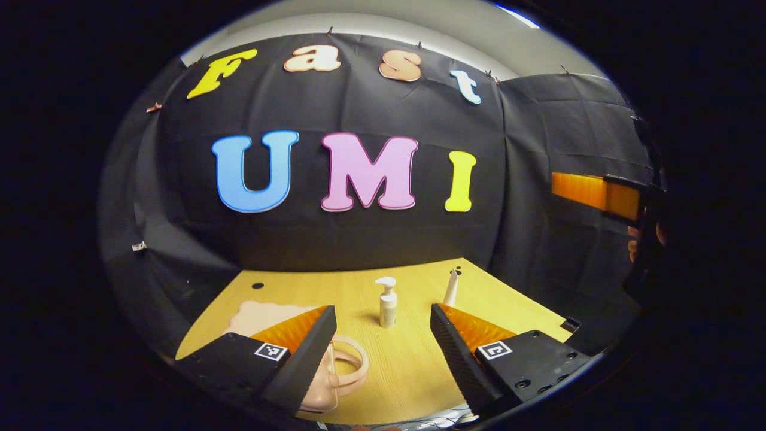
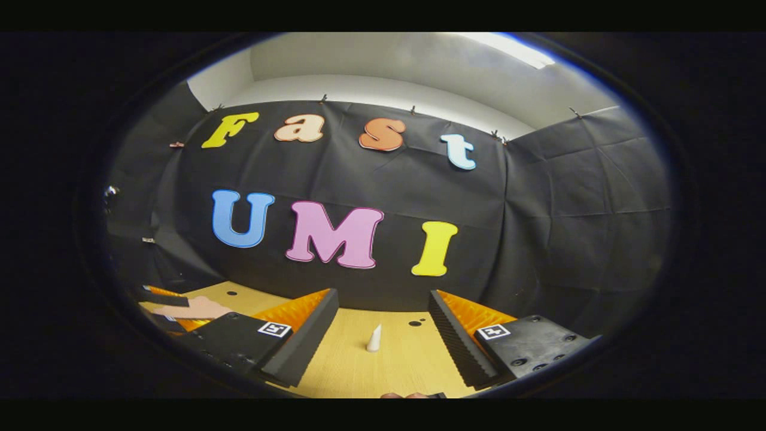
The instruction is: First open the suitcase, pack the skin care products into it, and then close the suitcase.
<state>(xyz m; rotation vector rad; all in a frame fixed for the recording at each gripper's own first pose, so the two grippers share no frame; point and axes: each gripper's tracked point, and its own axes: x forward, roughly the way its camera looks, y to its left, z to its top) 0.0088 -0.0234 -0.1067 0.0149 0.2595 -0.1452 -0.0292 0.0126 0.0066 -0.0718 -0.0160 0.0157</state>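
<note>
with both the left hand-held gripper [image 1: 383, 335] and the right hand-held gripper [image 2: 383, 326] spread wide and empty, bring one low to the pink suitcase [image 1: 269, 317] and open its lid first.

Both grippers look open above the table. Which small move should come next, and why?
Probably lower the left gripper toward the pink suitcase and take its handle. The case lies low beside its left finger, while the pump bottle and the tube stand unpacked on the table.
</note>
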